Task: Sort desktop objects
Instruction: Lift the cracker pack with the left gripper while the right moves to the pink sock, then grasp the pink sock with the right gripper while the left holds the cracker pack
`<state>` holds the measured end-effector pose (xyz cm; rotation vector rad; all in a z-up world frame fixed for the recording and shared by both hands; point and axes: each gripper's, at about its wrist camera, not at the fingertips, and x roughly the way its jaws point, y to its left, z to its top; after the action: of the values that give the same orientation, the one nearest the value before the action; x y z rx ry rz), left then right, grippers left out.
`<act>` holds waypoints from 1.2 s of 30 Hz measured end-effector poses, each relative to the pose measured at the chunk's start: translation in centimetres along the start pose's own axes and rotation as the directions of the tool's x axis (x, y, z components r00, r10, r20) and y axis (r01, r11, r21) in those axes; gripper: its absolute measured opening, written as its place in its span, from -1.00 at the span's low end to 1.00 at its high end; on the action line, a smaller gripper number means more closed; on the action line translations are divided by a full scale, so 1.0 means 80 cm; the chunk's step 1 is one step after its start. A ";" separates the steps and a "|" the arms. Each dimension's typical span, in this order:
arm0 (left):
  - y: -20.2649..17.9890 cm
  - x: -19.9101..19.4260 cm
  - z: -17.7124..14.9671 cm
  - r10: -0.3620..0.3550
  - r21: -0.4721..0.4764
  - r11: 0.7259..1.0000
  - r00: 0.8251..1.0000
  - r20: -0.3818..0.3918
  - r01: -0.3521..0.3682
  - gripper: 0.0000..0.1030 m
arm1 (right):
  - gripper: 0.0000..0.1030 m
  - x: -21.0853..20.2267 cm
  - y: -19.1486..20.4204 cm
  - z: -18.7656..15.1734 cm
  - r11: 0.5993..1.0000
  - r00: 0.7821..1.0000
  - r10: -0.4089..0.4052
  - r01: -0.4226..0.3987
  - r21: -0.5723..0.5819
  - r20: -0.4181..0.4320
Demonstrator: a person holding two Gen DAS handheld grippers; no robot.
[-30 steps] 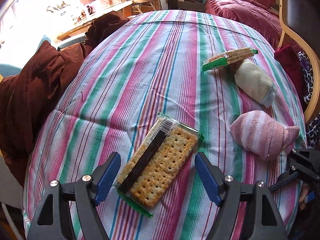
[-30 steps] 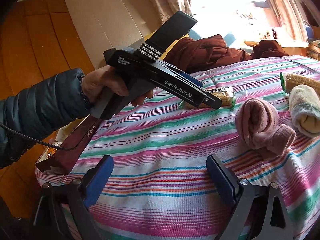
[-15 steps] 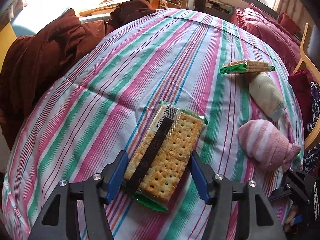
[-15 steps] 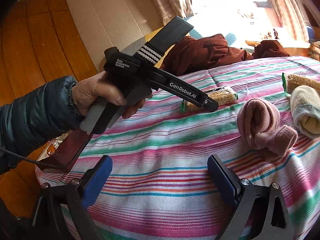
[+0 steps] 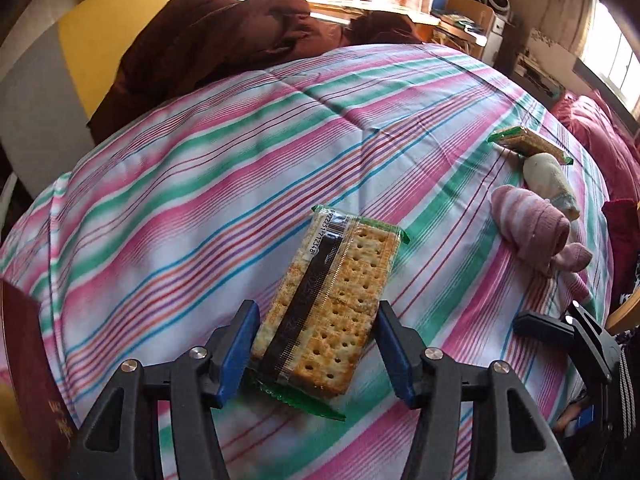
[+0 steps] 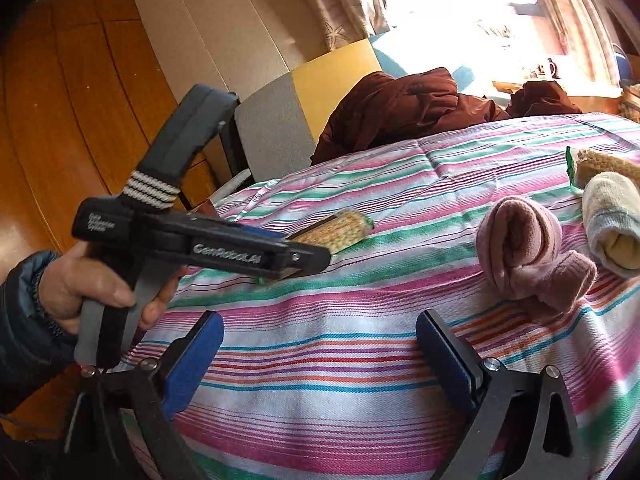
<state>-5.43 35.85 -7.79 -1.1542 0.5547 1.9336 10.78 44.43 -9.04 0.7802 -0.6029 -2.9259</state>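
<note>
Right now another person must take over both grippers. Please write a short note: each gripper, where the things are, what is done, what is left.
Left gripper: shut on the near cracker pack, gripped at its long sides and raised off the striped cloth.
Right gripper: open, empty, low over the cloth.
Pink sock and cream sock lie side by side; the second cracker pack lies just beyond the cream sock.
Done: first pack gripped.
Left: likely place it by the other pack, keep socks together.
</note>
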 end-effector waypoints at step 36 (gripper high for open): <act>0.034 -0.037 -0.081 -0.122 -0.180 0.968 0.952 0.280 0.177 0.38 | 0.38 -0.023 -0.057 0.098 0.919 0.917 -0.390 0.394 0.033 -0.079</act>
<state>-3.51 28.52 -8.44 -1.0038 0.1228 2.0031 8.77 51.75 -3.67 1.1263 -0.5702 -3.2297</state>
